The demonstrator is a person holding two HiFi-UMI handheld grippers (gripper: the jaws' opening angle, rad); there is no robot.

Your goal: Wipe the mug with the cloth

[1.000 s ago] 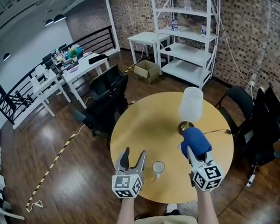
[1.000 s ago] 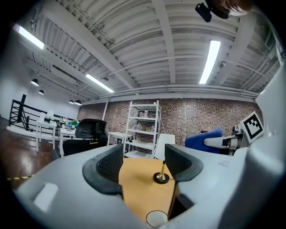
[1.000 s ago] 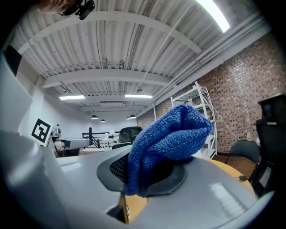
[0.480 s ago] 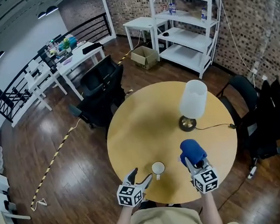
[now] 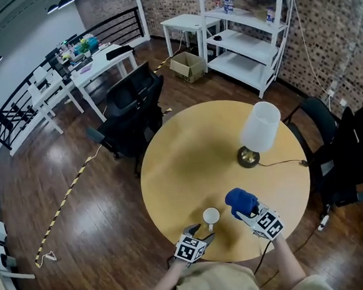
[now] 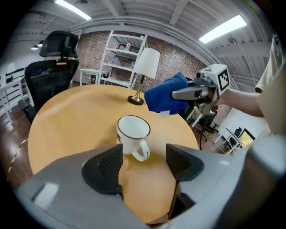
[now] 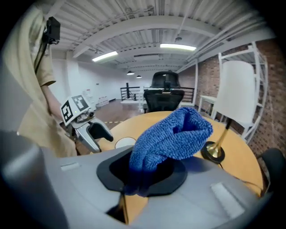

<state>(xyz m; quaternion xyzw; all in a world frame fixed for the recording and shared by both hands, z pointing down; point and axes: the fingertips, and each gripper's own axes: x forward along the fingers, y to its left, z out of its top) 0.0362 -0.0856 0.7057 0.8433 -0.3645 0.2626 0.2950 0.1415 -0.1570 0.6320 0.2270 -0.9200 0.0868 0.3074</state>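
Note:
A white mug (image 5: pixel 211 216) with a dark rim stands upright on the round wooden table (image 5: pixel 189 159) near its front edge. My left gripper (image 5: pixel 201 231) sits just behind it, its jaws closing. In the left gripper view the mug (image 6: pixel 132 134) stands at the tips of my left gripper (image 6: pixel 144 156), handle pointing into the gap, with no pad pressing on it. My right gripper (image 5: pixel 242 211) is shut on a blue cloth (image 5: pixel 240 200), held just right of the mug. In the right gripper view the cloth (image 7: pixel 172 134) bunches up out of my right gripper (image 7: pixel 147 172).
A table lamp (image 5: pixel 260 129) with a white shade and brass base stands at the table's right, its cord running off to the right. Black office chairs (image 5: pixel 129 111) stand left of the table, others at the right. White shelving (image 5: pixel 248 36) lines the brick wall behind.
My left gripper has moved right, from beside the mug to just behind it. The right gripper with the cloth has come closer to the mug and the table's front edge.

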